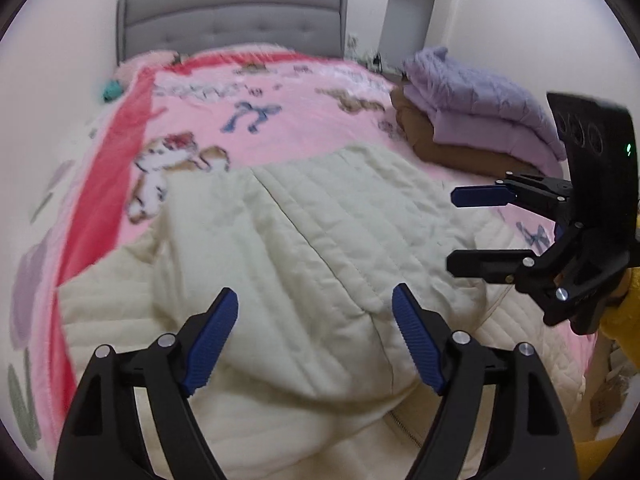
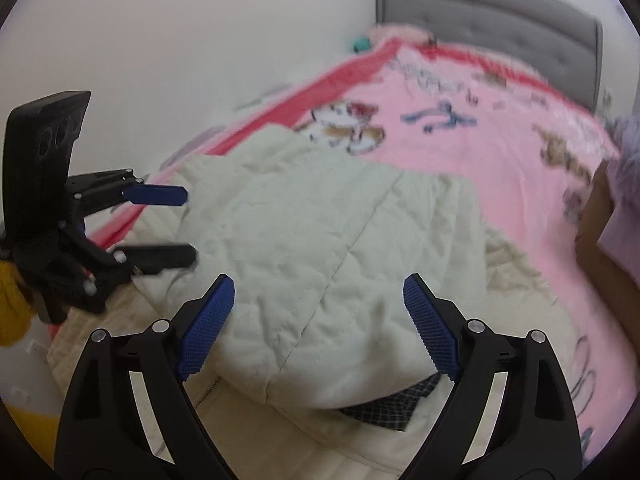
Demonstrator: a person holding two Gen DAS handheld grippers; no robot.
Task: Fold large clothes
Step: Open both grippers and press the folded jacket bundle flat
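Two wide-spread grippers, left (image 1: 315, 336) and right (image 2: 319, 326), over a cream quilted jacket (image 1: 304, 248), possibly folded, on a pink blanket (image 1: 280, 120).

Contents, counted, with the bed's gray headboard (image 1: 232, 16) as landmark. 1 cream quilted jacket (image 1: 320, 248) at the end far from the headboard; 1 pink cartoon blanket (image 1: 280, 120) running up to it; 2 folded garments stacked to the right of it, 1 lilac (image 1: 476, 108) above 1 brown (image 1: 440, 148); 2 grippers, 1 left (image 1: 315, 338) and 1 right (image 2: 319, 330), with 2 fingers each.
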